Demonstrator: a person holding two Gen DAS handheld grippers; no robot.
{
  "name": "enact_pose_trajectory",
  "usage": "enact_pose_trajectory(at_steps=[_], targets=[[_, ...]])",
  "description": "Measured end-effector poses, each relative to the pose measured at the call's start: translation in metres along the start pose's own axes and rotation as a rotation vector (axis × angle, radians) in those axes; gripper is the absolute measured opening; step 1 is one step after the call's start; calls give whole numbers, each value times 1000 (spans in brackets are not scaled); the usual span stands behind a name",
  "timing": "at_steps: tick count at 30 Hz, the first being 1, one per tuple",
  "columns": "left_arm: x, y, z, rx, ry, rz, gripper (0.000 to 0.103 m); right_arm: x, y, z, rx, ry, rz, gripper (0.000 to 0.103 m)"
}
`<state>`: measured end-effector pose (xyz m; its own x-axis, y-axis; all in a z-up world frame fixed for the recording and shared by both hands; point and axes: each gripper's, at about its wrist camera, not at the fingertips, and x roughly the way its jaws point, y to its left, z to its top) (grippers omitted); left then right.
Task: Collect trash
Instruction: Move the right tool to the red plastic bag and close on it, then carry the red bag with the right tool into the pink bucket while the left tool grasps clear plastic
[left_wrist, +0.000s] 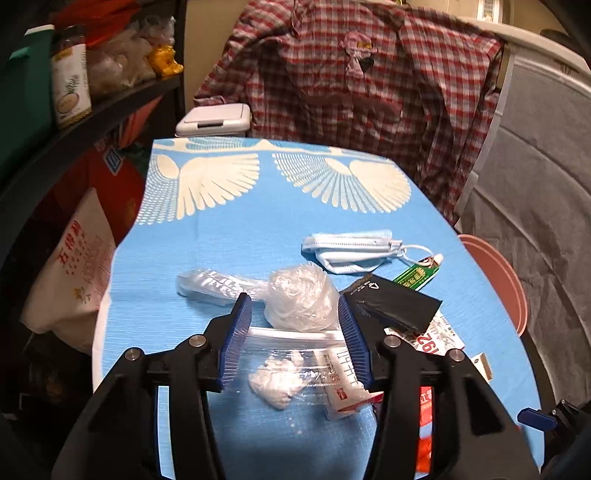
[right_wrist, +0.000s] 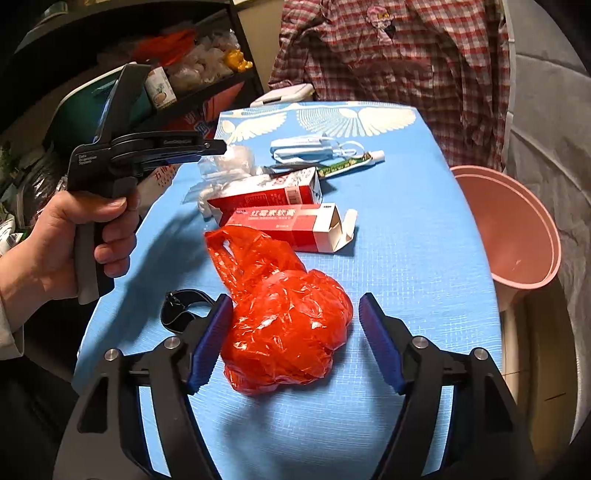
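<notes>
My right gripper (right_wrist: 294, 301) hangs open over a crumpled red plastic bag (right_wrist: 288, 332) that lies on the blue mat (right_wrist: 406, 258). The bag sits between the fingers, close against the left pad and apart from the right one. My left gripper (left_wrist: 294, 306) is open above a clear zip bag (left_wrist: 295, 365) holding white tissue and a small tube. Nothing is lifted. Beyond it lie crumpled clear plastic (left_wrist: 299, 299), a black packet (left_wrist: 395, 302), a blue face mask (left_wrist: 351, 247) and a green tube (left_wrist: 417, 273). Two red-and-white cartons (right_wrist: 266, 195) lie mid-table.
A pink bin (right_wrist: 517, 229) stands off the mat's right edge. A plaid shirt (left_wrist: 369, 92) hangs behind the table. Dark shelves (left_wrist: 92, 107) with jars and bags stand left, above a white sack (left_wrist: 81, 266). A black elastic band (right_wrist: 181, 310) lies by my right gripper.
</notes>
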<state>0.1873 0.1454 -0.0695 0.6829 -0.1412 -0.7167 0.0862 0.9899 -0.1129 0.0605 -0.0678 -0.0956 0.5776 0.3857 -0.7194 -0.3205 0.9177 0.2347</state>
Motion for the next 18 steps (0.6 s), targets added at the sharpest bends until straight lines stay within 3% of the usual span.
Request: enact_pose_trajectory(at_steps=[9, 12, 18], targets=[[23, -5, -1, 1, 58, 32, 48, 9, 3, -1, -8, 32, 53, 68], [22, -5, 0, -3, 62, 19, 36, 7, 4, 0, -8, 25, 57, 61], [16, -6, 2, 5, 48, 22, 31, -2, 6, 1, -14, -1, 57, 52]])
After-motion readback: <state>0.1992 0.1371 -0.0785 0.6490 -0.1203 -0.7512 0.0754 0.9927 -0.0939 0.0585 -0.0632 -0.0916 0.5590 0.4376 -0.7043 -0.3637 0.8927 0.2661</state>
